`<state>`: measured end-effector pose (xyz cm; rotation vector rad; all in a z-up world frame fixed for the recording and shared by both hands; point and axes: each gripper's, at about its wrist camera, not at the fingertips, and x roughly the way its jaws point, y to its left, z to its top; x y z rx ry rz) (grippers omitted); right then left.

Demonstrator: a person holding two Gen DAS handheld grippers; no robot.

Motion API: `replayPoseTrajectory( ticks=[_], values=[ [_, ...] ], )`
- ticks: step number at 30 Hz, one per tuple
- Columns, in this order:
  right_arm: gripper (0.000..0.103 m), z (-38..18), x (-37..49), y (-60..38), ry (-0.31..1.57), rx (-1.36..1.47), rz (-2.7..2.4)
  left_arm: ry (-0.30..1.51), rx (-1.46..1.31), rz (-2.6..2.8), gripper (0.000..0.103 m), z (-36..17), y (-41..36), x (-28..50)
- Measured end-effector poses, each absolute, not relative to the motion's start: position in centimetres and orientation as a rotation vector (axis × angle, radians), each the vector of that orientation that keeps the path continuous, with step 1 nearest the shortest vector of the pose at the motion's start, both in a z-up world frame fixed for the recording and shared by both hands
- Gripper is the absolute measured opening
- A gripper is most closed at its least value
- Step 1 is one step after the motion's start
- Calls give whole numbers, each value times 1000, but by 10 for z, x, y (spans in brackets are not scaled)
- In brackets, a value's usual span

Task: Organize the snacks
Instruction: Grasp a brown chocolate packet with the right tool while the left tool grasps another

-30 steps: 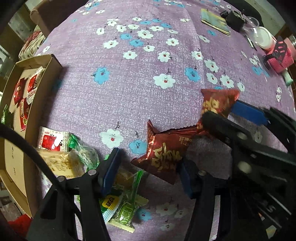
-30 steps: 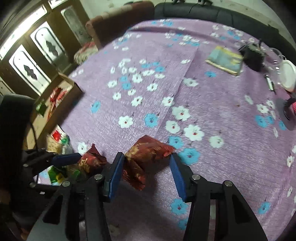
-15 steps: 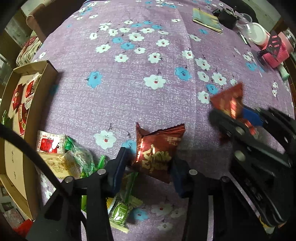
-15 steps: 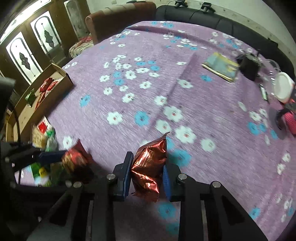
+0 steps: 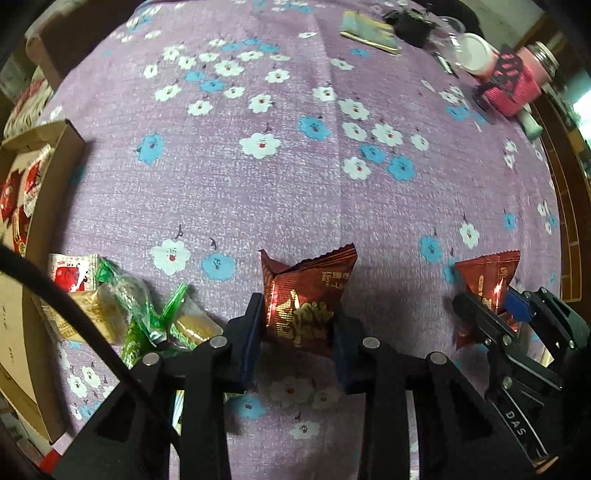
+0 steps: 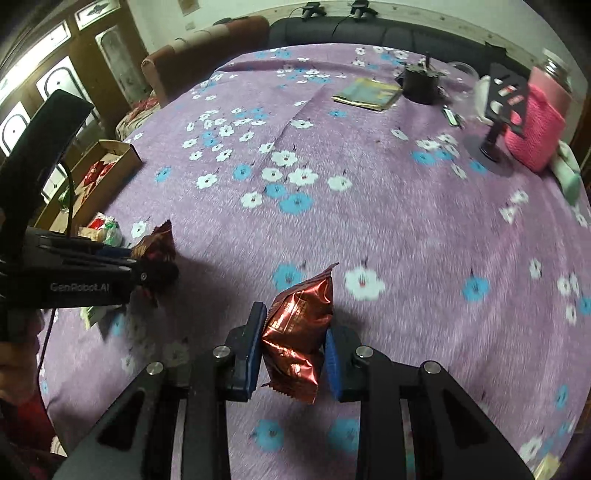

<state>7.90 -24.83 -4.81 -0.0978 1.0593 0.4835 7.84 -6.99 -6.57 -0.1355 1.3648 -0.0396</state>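
1. Above the purple flowered table (image 5: 258,206), the left tool (image 5: 299,328), jaws just closing, clamps a dark red foil snack packet (image 5: 306,295).
2. The right tool (image 6: 293,345) clamps another red foil packet (image 6: 299,332).
3. An open cardboard box (image 5: 40,192) lies far left, nearer the left tool.

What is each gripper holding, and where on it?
Left gripper: dark red foil snack packet, pinched across its lower sides. Right gripper: another red foil packet, gripped across its middle.

Dark sofa (image 6: 369,31) beyond floral tablecloth (image 6: 406,221)
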Motion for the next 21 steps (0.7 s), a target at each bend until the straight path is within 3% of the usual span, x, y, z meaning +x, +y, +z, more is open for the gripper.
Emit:
replayPoseTrajectory(
  ticks=[12, 21],
  values=[
    [29, -38, 40, -239, 1047, -58, 464, 1292, -71, -148, 35, -42, -77, 7],
    [28, -23, 11, -185, 1037, -36, 555, 1247, -92, -150, 35, -26, -1, -15]
  ],
)
